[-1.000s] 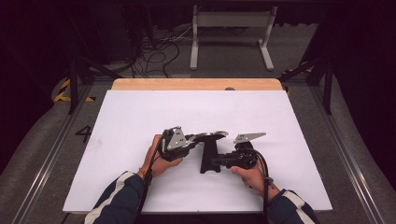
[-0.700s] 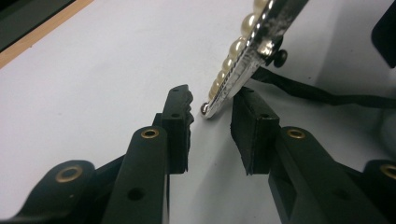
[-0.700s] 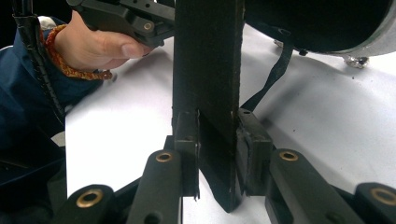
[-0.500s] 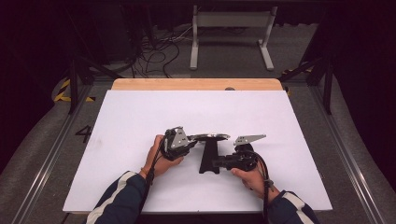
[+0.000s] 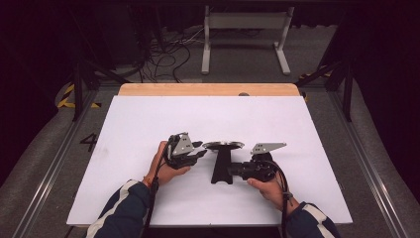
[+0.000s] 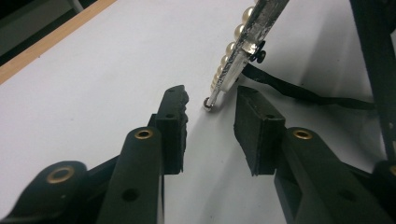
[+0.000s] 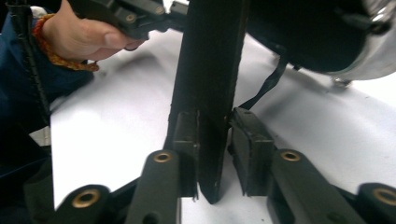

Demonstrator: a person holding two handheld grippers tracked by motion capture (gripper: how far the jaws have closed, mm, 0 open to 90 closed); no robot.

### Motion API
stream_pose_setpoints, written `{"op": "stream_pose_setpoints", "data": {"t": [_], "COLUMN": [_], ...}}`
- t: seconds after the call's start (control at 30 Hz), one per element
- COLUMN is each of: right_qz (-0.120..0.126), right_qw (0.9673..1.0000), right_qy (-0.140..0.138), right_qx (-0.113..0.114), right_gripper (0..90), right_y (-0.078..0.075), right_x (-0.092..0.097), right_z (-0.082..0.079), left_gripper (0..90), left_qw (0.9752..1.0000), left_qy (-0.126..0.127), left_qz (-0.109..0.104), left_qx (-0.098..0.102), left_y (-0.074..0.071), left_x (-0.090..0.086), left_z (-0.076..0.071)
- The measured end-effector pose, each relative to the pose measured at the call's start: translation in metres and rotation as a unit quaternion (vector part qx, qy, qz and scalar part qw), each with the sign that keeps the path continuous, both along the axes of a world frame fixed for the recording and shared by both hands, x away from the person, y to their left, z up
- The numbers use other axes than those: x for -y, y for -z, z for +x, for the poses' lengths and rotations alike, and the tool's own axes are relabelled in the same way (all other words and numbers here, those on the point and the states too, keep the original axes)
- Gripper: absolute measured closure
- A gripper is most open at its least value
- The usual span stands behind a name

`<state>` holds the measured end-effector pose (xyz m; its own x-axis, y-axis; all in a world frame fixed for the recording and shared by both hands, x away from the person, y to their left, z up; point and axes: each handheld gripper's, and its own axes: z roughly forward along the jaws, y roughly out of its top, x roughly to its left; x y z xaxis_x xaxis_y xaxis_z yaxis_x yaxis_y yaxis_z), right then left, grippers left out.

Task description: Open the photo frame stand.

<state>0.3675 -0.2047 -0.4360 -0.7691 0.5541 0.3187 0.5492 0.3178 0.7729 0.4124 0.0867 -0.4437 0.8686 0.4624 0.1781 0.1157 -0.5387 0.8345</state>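
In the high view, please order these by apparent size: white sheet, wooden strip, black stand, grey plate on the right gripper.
1. white sheet
2. wooden strip
3. black stand
4. grey plate

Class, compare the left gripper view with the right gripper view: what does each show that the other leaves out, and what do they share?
Left gripper view: a row of pearls along a silvery edge, just ahead of the left tool's open jaws, which have just been opening. Right gripper view: the right tool with its pads on a black post, jaws also just opening slightly; a hand beyond. Both: the white table cover and a thin black strap.
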Motion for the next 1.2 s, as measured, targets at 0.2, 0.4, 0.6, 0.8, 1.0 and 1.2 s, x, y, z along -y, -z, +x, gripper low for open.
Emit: {"op": "stream_pose_setpoints", "data": {"t": [0.2, 0.4, 0.6, 0.8, 1.0, 1.2], "right_qz": [-0.008, -0.009, -0.016, -0.026, -0.037, -0.048], "right_qw": [0.9990, 0.9961, 0.9904, 0.9845, 0.9804, 0.9798], "right_qy": [0.018, 0.031, 0.048, 0.054, 0.061, 0.055], "right_qx": [0.039, 0.082, 0.129, 0.164, 0.184, 0.186], "right_gripper": [66.4, 67.3, 74.7, 82.3, 89.3, 90.0], "right_y": [-0.012, -0.023, -0.031, -0.037, -0.038, -0.035], "right_x": [0.006, 0.010, 0.006, 0.001, -0.012, -0.026], "right_z": [-0.007, -0.015, -0.025, -0.034, -0.040, -0.044], "left_gripper": [49.6, 37.4, 33.1, 29.2, 32.3, 33.8], "left_qw": [1.0000, 0.9997, 0.9991, 0.9979, 0.9969, 0.9960], "left_qy": [-0.007, -0.021, -0.032, -0.036, -0.041, -0.039], "left_qz": [-0.001, -0.009, -0.025, -0.053, -0.067, -0.079], "left_qx": [0.002, 0.009, 0.014, 0.004, -0.003, -0.012], "left_y": [-0.004, -0.009, -0.016, -0.021, -0.021, -0.022], "left_x": [-0.006, -0.013, -0.021, -0.027, -0.020, -0.021], "left_z": [0.000, 0.001, 0.000, 0.000, 0.003, 0.007]}}
